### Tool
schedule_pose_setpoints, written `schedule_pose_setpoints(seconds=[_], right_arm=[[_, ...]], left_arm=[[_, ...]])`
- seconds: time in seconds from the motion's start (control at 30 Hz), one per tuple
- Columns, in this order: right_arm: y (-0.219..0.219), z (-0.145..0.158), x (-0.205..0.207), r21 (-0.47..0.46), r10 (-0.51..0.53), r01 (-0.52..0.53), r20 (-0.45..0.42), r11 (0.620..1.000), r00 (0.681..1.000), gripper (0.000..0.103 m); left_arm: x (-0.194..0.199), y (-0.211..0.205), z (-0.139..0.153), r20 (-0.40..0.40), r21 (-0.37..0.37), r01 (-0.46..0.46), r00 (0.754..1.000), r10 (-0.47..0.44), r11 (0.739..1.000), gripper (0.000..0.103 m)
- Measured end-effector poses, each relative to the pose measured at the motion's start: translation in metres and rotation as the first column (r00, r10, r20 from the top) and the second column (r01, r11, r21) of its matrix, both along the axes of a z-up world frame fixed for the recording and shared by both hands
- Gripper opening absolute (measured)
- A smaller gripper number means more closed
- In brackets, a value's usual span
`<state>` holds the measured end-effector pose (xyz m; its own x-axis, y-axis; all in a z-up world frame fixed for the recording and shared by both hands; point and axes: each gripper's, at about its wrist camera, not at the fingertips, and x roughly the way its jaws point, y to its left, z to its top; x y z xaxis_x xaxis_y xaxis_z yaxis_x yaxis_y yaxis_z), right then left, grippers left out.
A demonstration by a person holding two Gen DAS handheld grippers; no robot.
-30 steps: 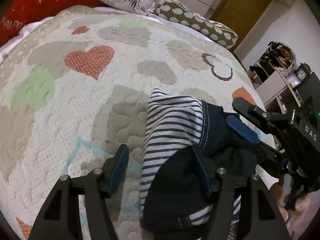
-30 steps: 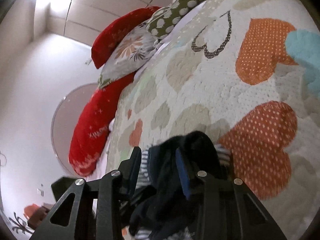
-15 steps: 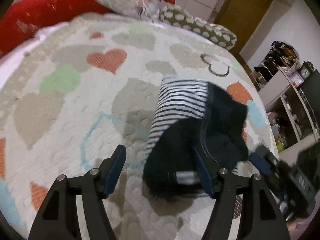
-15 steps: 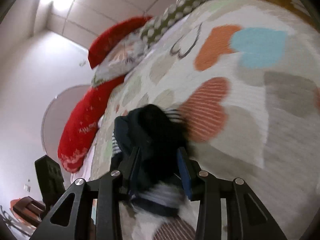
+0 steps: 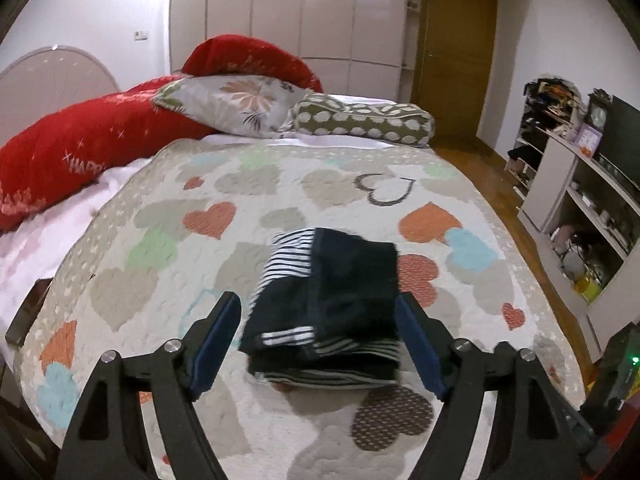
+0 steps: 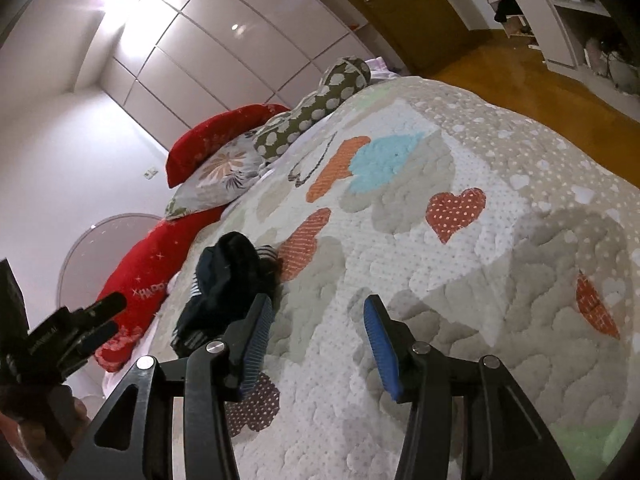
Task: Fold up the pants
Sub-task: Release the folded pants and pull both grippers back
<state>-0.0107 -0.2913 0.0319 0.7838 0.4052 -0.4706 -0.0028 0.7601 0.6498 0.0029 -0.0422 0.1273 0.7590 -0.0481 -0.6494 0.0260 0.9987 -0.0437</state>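
Bed w/ heart-print quilt [image 5: 168, 248] carries everything. Folded pants [image 5: 332, 304], dark w/ striped lining, lie near-centre on quilt, compact stack. Far end, by headboard: long red pillow [image 5: 80, 144] at left, floral pillow [image 5: 236, 104] leaning on it, dotted olive bolster [image 5: 364, 120] to its right. White sheet [image 5: 44, 232] shows along left edge, btw quilt & red pillow.

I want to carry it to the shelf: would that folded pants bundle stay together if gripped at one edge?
Probably not: the pants are soft, loosely stacked layers and would likely unfold. They look light. On the quilt, a push would probably rumple them rather than slide them.
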Motion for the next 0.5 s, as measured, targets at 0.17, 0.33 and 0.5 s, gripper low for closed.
schedule_pose_setpoints(seconds=[0.17,0.33,0.5], right_arm=[[0.0050,0.0031,-0.0056,-0.040,0.003,-0.002,0.022,0.999,1.000,0.056],[0.0067,0.0020,-0.0060,-0.045,0.005,-0.004,0.021,0.999,1.000,0.056],[0.0090,-0.0002,-0.0046,-0.049,0.004,-0.004,0.010,0.999,1.000,0.057]], left_arm=[[-0.0036,-0.0115,0.0014,0.002,0.018,0.014,1.000,-0.014,1.000,0.078],[-0.0031,-0.0133,0.0000,-0.006,0.015,0.005,1.000,-0.005,1.000,0.079],[-0.0004,-0.0077,-0.0061,-0.033,-0.006,-0.010,0.999,0.010,1.000,0.079]])
